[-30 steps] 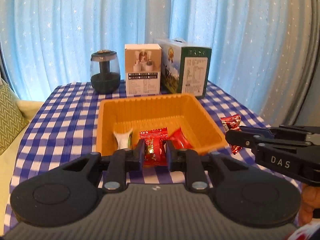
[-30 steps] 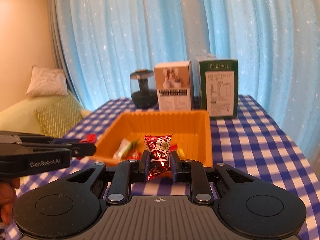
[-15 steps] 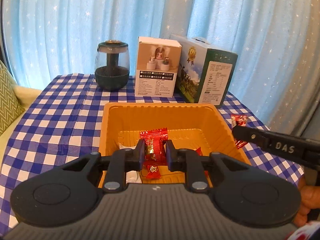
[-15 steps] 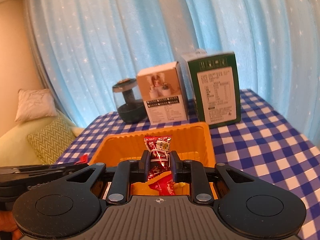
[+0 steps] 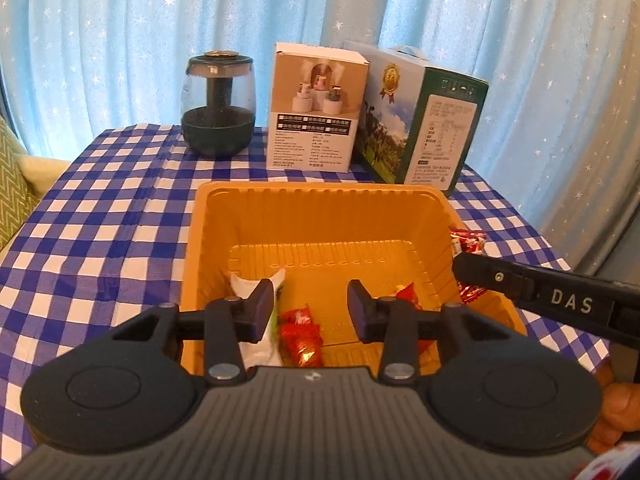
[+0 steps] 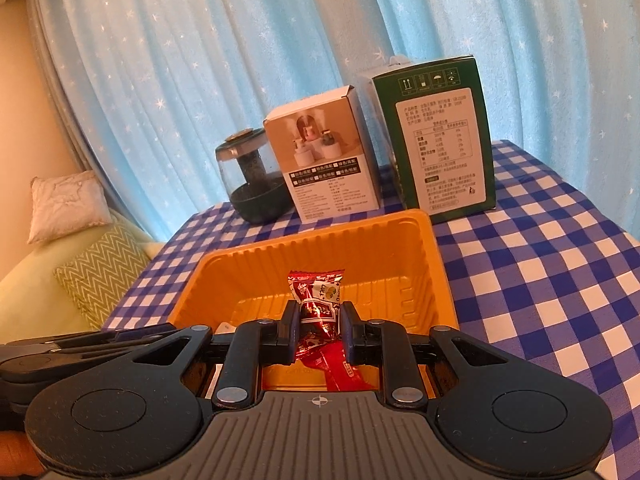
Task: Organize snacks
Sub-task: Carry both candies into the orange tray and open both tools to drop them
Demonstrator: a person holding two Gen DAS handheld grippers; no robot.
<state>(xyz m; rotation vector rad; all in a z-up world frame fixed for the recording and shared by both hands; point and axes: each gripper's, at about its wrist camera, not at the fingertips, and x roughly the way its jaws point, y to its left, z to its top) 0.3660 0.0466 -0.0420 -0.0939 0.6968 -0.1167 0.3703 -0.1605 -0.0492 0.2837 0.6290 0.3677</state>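
An orange tray (image 5: 320, 204) sits on the checked table. My left gripper (image 5: 311, 306) is open and empty above the tray's near end. Below it lie a red candy (image 5: 300, 336), a white and green packet (image 5: 260, 344) and another red wrapper (image 5: 408, 294). My right gripper (image 6: 319, 326) is shut on a red candy (image 6: 318, 292) and holds it over the tray (image 6: 312, 248). A red wrapper (image 6: 340, 368) lies in the tray under it. In the left wrist view the right gripper (image 5: 460, 268) reaches in over the tray's right rim with its candy (image 5: 468, 240).
At the table's far end stand a dark glass jar (image 5: 218, 108), a white box (image 5: 316, 108) and a green carton (image 5: 424, 116). Blue curtains hang behind. A couch with a green zigzag cushion (image 6: 100, 268) lies left of the table.
My left gripper has opened and its red candy has dropped into the tray. Both grippers have moved forward over the tray. The right gripper still holds its candy.
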